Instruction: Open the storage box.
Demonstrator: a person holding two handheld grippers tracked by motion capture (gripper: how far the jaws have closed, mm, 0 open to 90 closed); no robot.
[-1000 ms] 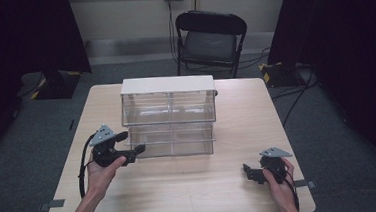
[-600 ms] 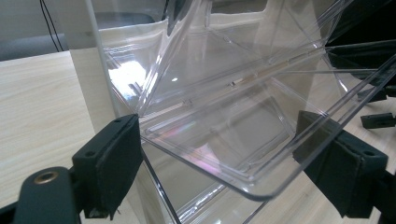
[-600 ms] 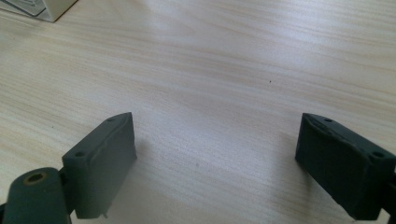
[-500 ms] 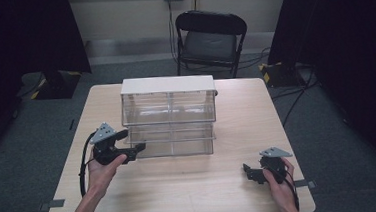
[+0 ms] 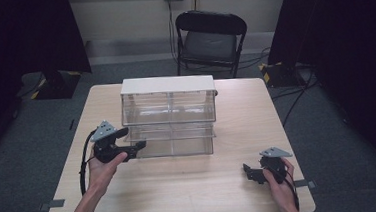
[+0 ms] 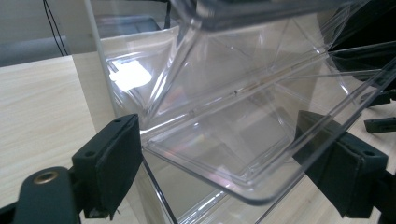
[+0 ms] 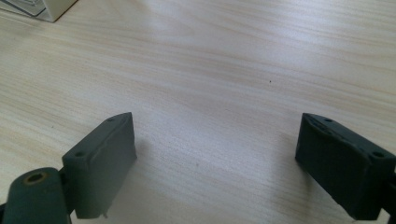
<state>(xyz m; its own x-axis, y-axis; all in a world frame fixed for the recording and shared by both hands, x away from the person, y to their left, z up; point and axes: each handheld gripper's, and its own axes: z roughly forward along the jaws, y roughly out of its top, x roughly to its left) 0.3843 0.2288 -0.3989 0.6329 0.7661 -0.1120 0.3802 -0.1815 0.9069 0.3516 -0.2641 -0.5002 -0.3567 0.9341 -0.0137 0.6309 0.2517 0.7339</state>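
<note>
A clear plastic drawer cabinet [image 5: 169, 120] with a white top stands in the middle of the wooden table [image 5: 192, 191]. My left gripper [image 5: 132, 139] is at the cabinet's lower left drawer. In the left gripper view, that gripper [image 6: 229, 163] is open, its jaws wide on either side of the clear lower drawer [image 6: 224, 140], which juts out of the cabinet towards me. My right gripper [image 5: 249, 174] rests near the table's front right, well away from the cabinet. It [image 7: 215, 158] is open over bare wood with nothing between its jaws.
A black folding chair [image 5: 208, 37] stands behind the table's far edge. Cables and dark curtains line the floor at both sides. A corner of the cabinet [image 7: 39, 9] shows at the top left of the right gripper view.
My left gripper has edged slightly forward against the cabinet's lower left drawer. The right gripper has stayed in place.
</note>
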